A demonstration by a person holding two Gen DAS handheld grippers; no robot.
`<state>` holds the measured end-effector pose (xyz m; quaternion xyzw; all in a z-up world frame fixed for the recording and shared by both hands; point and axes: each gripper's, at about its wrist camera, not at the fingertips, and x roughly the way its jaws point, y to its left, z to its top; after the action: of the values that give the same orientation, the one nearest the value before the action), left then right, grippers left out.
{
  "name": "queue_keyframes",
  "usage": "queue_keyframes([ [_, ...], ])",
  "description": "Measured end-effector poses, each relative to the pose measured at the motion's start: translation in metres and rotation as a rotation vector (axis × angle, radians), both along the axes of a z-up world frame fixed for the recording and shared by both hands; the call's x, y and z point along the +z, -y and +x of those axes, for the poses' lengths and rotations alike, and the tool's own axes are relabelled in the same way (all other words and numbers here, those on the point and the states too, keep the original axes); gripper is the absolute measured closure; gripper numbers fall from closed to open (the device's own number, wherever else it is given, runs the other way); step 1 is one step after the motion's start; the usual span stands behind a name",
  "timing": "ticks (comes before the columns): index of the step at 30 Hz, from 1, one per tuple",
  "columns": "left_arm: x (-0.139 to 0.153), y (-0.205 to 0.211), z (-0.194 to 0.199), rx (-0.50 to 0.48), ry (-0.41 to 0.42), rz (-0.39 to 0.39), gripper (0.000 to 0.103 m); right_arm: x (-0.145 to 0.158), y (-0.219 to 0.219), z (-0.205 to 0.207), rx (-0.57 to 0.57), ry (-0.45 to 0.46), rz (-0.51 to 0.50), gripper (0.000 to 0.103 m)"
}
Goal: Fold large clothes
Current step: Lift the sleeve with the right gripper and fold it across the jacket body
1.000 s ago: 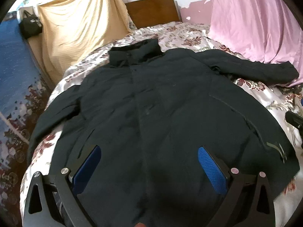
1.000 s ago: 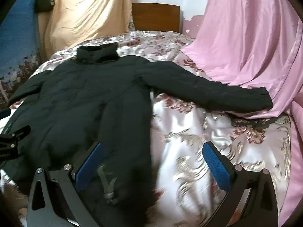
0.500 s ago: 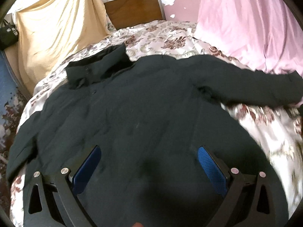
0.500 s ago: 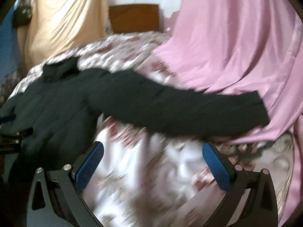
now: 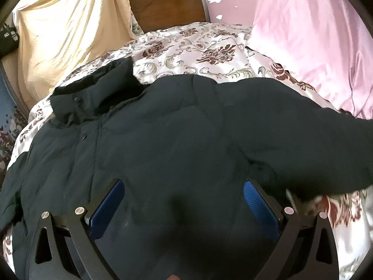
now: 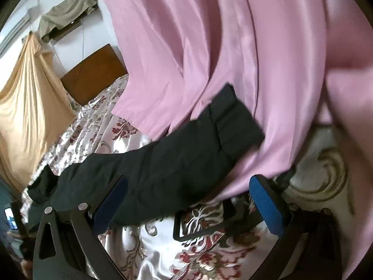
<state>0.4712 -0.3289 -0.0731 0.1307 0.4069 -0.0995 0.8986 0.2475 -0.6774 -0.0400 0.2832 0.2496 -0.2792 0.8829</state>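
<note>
On my feeds the bed (image 5: 209, 53) fills most of the scene, covered in a shiny floral spread, with a wooden headboard (image 5: 167, 7) at its far end, a cream cloth (image 5: 65, 30) hanging on one side and a pink curtain (image 6: 221, 46) draping down onto the other. The dark coat (image 5: 174, 144) I am to fold lies flat and face up across the spread, collar (image 5: 93, 93) toward the headboard. Through the right wrist camera I see its sleeve (image 6: 186, 158) stretched out sideways, the cuff resting against the foot of the pink curtain. My left gripper (image 5: 184, 200) hangs just above the coat's chest with its jaws spread wide, gripping nothing; I cannot tell whether the blue pads (image 5: 107, 207) brush the fabric. My right gripper (image 6: 188, 200) is likewise released and empty, poised over the lower stretch of the sleeve, one finger in front of the dark cloth and the other over the spread. A black strap (image 6: 209, 224) lies on the spread just below the sleeve, between the right fingers.
</note>
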Motion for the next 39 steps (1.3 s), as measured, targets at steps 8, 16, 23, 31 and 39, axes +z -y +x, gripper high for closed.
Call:
queue_keyframes([
  [8, -0.02, 0.01, 0.034, -0.014, -0.051, -0.095, 0.0, -0.031, 0.004, 0.005, 0.057, 0.166, 0.139, 0.001],
  [16, -0.058, -0.007, 0.05, 0.022, -0.184, -0.208, 0.0, -0.037, 0.005, -0.012, 0.008, 0.346, 0.191, 0.002],
  [23, -0.063, -0.001, 0.05, 0.022, -0.186, -0.184, 0.0, -0.043, 0.005, 0.013, -0.114, 0.145, 0.122, 0.044],
  [31, -0.049, -0.042, 0.053, 0.037, -0.256, -0.397, 0.0, -0.019, -0.008, 0.011, -0.094, 0.144, 0.029, 0.093],
  [39, -0.024, -0.123, 0.029, 0.109, -0.295, -0.477, 0.0, 0.074, -0.105, 0.019, 0.136, 0.204, -0.292, 0.096],
])
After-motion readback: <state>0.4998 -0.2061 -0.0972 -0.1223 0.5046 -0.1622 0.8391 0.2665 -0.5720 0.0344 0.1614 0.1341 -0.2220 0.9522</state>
